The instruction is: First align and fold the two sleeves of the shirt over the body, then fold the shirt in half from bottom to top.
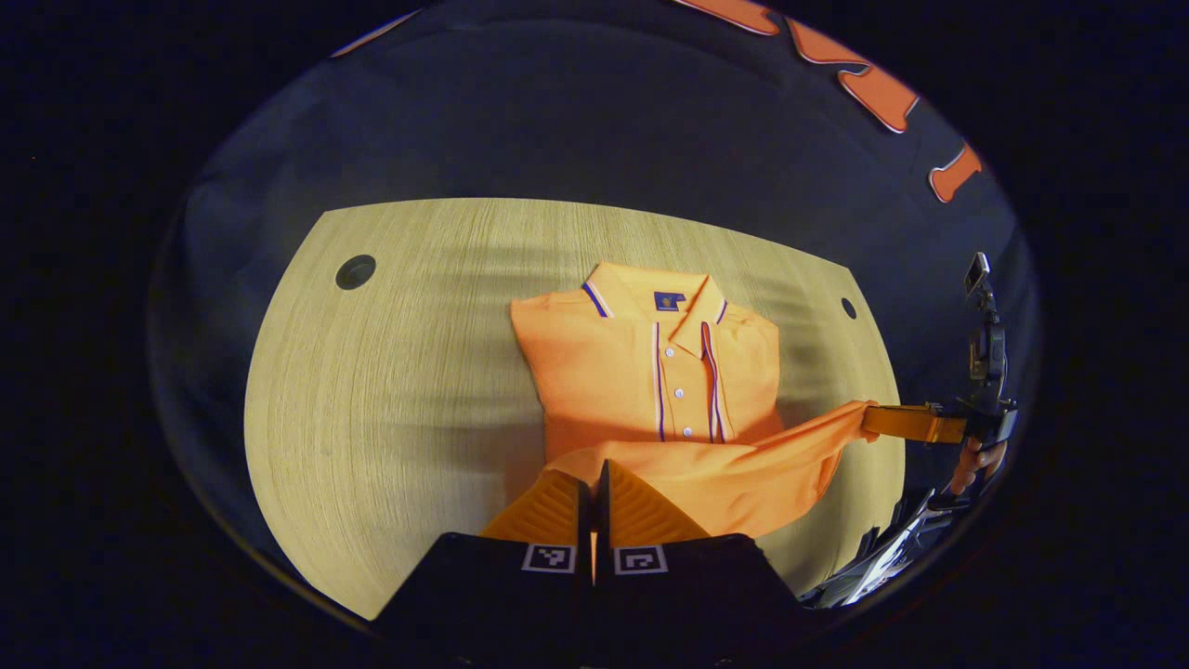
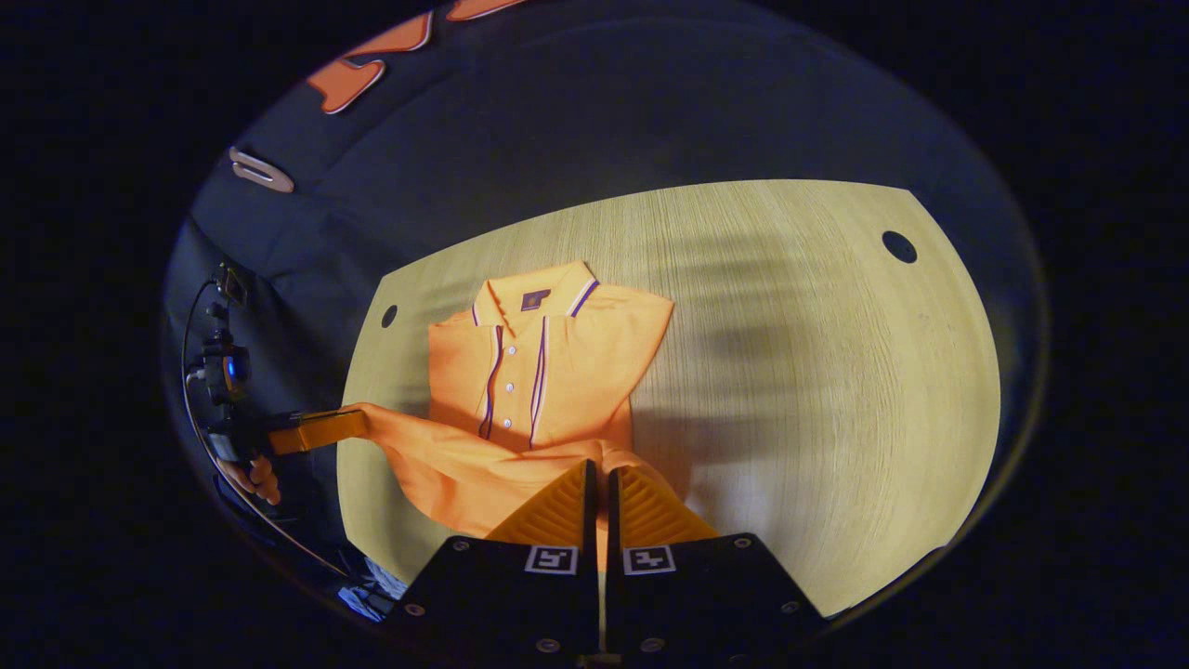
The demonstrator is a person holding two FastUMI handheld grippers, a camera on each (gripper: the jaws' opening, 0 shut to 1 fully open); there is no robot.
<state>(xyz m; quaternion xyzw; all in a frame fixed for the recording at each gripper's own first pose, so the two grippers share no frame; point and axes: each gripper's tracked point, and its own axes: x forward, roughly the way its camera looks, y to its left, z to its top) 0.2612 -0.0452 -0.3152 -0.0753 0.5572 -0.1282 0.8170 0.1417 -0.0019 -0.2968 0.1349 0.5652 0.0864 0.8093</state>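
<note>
An orange polo shirt (image 1: 641,372) lies on the wooden table (image 1: 390,390), collar at the far end and both sleeves folded onto the body. Its bottom hem is raised off the table and stretched between the two grippers. My left gripper (image 1: 594,478) is shut on one hem corner just in front of its camera. My right gripper (image 1: 873,418) pinches the other hem corner at the right. In the right gripper view the same shirt (image 2: 548,372) appears, with my right gripper (image 2: 599,478) shut on the hem and my left gripper (image 2: 358,423) holding the far corner at the left.
The table has round cable holes near its far corners (image 1: 355,271) (image 1: 848,308) (image 2: 898,246). Bare wood (image 2: 836,372) spreads on either side of the shirt. A hand (image 1: 980,460) holds the right gripper past the table edge. Black cloth walls stand behind.
</note>
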